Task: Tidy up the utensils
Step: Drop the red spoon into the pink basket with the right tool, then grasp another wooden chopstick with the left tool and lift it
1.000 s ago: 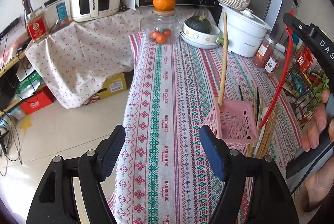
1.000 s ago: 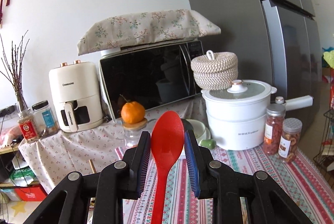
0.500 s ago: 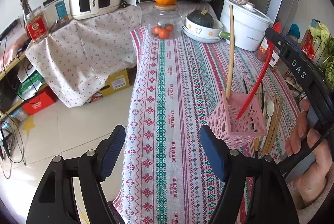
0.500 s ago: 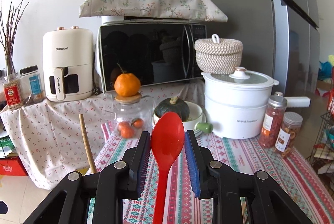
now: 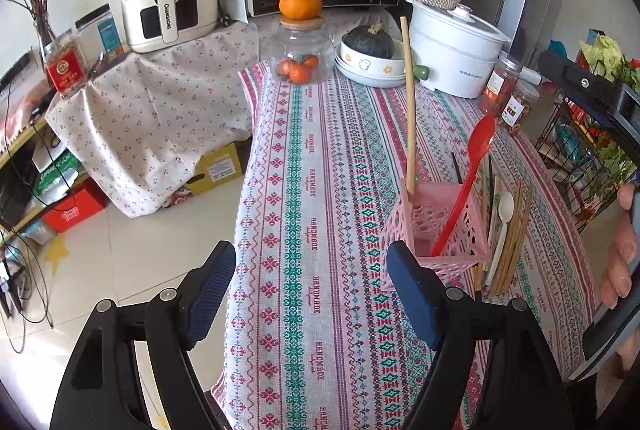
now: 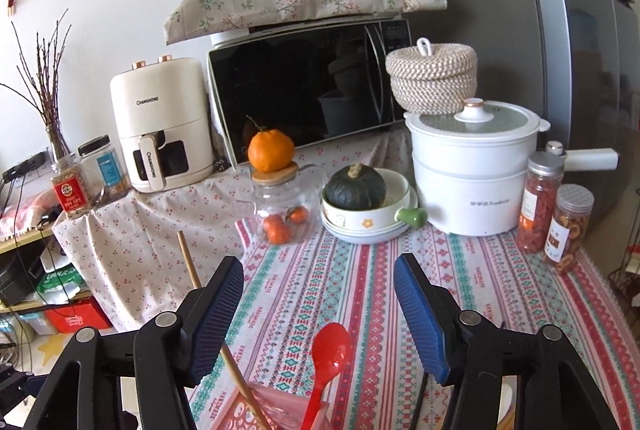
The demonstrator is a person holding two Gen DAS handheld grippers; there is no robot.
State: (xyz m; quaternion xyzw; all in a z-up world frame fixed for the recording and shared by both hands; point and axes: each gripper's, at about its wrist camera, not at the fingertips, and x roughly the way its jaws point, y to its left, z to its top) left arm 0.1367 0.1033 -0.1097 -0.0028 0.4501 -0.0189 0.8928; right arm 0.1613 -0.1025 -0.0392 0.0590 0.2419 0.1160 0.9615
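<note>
A pink lattice basket (image 5: 436, 230) stands on the patterned tablecloth, just beyond my left gripper's right finger. A red spoon (image 5: 468, 181) and a long wooden stick (image 5: 410, 109) stand in it. My left gripper (image 5: 310, 254) is open over bare cloth, its jaws opening slightly, nothing between them. My right gripper (image 6: 319, 262) hovers above the basket (image 6: 260, 406) with its jaws opening. The red spoon (image 6: 328, 354) stands free below the gap, touching neither pad. Loose chopsticks (image 5: 512, 230) and a white spoon (image 5: 504, 213) lie right of the basket.
At the table's far end are a glass jar (image 5: 300, 57) of oranges, a bowl with a dark squash (image 5: 370, 57), a white pot (image 5: 452, 45) and snack jars (image 6: 554, 213). The table's left edge drops to the floor. A wire rack (image 5: 580, 165) stands at the right.
My right gripper has let go of the red spoon, which now stands in the pink basket. Its jaws have spread wide. The left gripper has stayed in place.
</note>
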